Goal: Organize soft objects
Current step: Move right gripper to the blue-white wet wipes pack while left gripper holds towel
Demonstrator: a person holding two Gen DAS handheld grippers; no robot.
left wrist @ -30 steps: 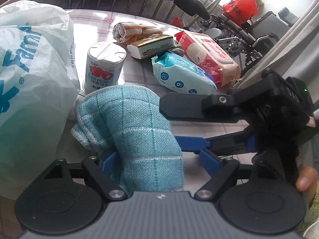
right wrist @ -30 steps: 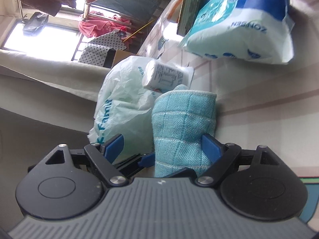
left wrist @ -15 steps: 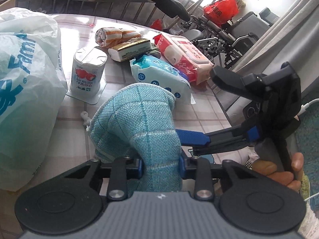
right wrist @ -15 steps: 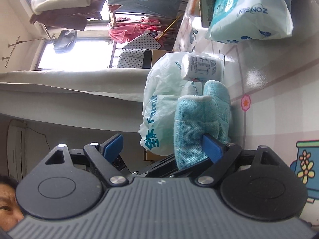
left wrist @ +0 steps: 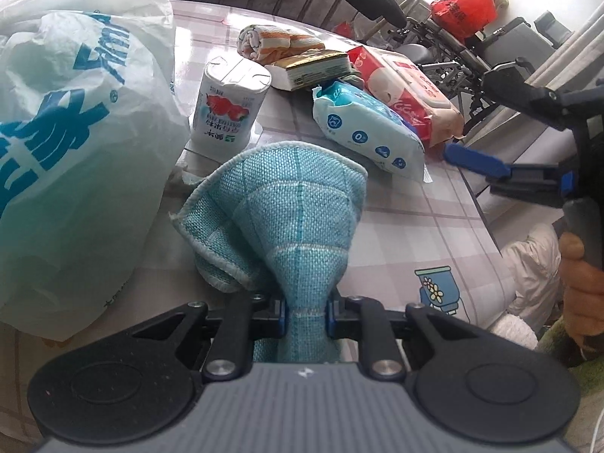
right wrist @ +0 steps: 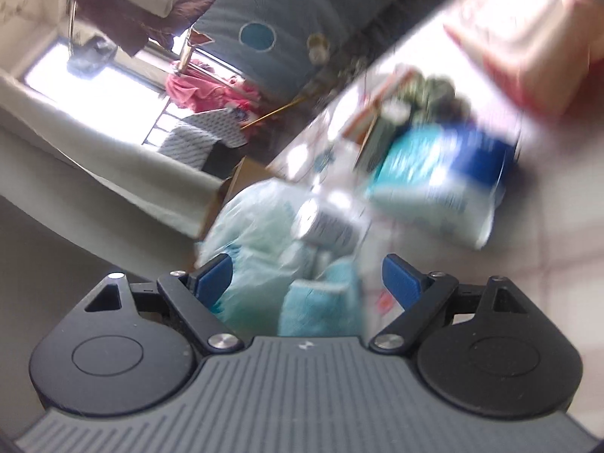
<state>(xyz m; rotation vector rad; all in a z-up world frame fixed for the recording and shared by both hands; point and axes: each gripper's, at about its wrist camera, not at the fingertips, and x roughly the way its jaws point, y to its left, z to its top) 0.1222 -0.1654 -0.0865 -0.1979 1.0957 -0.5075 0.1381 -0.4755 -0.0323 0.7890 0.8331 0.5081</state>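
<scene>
So the white plastic bag (left wrist: 75,143) and milk carton (left wrist: 230,102) crowd my blue cloth (left wrist: 290,211), which fans away from my left hand-held gripper (left wrist: 305,311), jaws closing on it; my right hand-held gripper (right wrist: 307,277) is spread, empty.

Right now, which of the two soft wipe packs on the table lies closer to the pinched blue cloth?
The blue-and-white wipe pack; the red-and-pink wipe pack lies behind it, farther from the blue cloth.

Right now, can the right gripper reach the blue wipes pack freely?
Probably yes: the right gripper is open and empty, and the blue wipes pack lies uncovered; the left gripper is closing on the cloth aside.
</scene>
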